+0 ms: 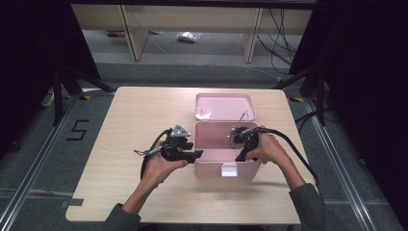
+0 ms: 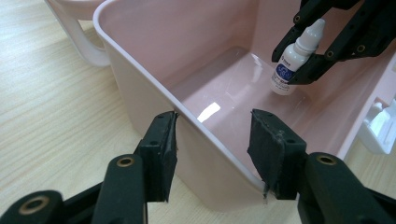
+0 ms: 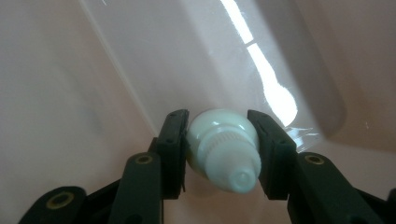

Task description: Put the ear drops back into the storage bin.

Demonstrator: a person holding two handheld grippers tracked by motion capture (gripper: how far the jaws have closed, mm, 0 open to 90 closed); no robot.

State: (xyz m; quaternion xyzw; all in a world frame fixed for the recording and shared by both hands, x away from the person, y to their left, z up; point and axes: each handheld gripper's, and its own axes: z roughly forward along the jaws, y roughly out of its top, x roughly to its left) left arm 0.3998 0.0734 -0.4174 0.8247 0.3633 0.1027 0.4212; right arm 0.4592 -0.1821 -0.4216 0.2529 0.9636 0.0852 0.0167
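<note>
An open pink plastic box [image 1: 211,168] stands mid-table, its lid [image 1: 223,107] lying flat behind it. My left gripper [image 1: 196,155] straddles the box's left wall [image 2: 140,93] near the front corner. One jaw is outside and one inside, and both pads touch the wall. My right gripper [image 1: 239,156] reaches down into the box, shut on a small white dropper bottle [image 2: 286,70] with a blue label. In the right gripper view the bottle's cap [image 3: 224,149] points at the camera between the pads. The bottle's base is at or just above the box floor [image 2: 224,93].
A white latch [image 1: 229,170] sits on the box's front wall. The light wooden table [image 1: 125,144] has free room to the left and in front. A cable trails from each gripper. Black tripod legs and shelving stand beyond the table.
</note>
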